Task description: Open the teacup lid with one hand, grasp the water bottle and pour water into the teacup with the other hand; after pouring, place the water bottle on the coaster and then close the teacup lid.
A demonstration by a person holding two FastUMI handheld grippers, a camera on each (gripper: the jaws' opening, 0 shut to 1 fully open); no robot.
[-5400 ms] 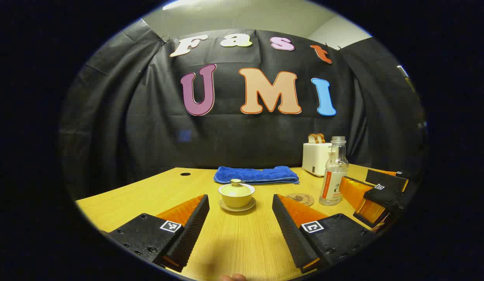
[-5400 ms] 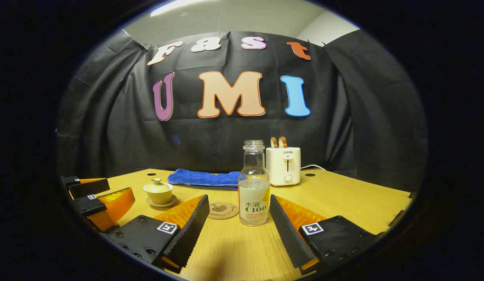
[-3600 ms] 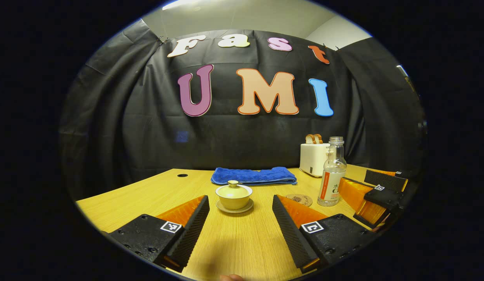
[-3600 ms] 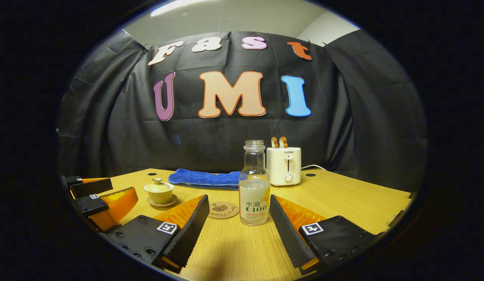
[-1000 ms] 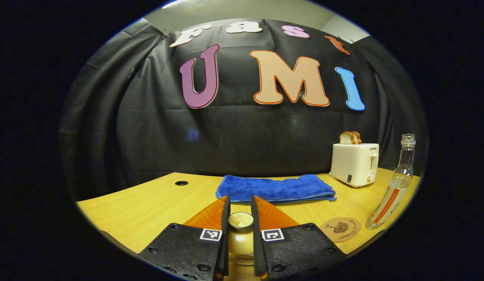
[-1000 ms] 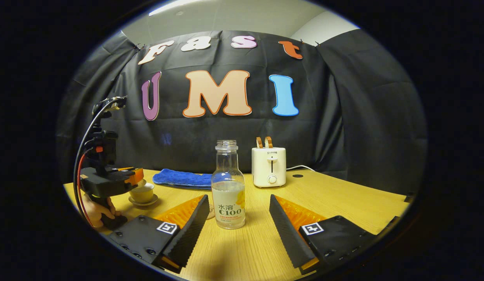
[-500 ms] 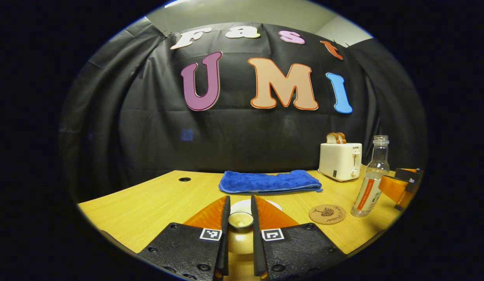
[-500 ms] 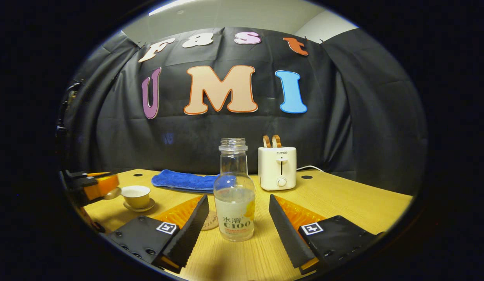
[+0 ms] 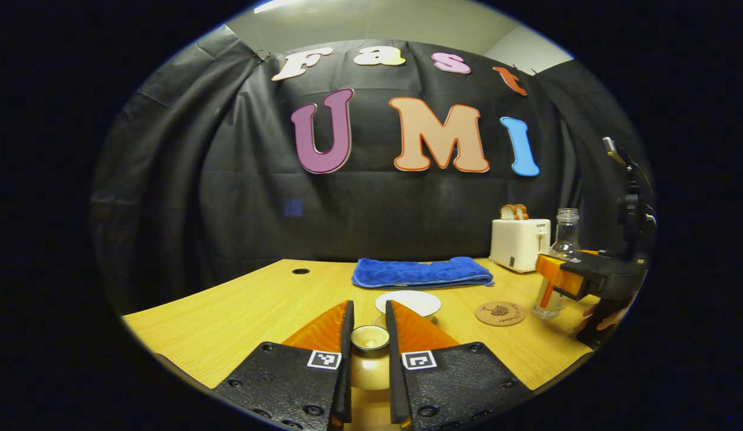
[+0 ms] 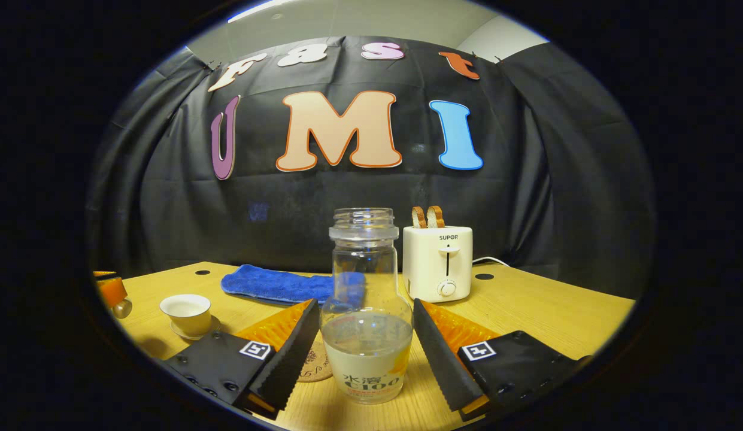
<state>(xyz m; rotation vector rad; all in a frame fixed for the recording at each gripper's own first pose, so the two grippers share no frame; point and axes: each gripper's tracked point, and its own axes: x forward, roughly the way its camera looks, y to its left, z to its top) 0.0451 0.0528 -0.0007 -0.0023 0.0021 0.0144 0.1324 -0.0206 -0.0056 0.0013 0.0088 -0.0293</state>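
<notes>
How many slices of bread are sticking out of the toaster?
2: both slices of bread stand side by side in the slots on top of the toaster, at the back of the table.

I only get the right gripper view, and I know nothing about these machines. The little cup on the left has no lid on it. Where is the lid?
Observer: In the left gripper view, the left tool is shut on the lid, pinching its knob, just in front of the open cup.
Visitor: And that round mat half hidden behind my bottle?
Observer: The coaster lies bare between the cup and the bottle. The bottle stands beside it, not on it.
Visitor: What moves my tool?
Observer: A hand shows under the right tool, holding it from below.
</notes>
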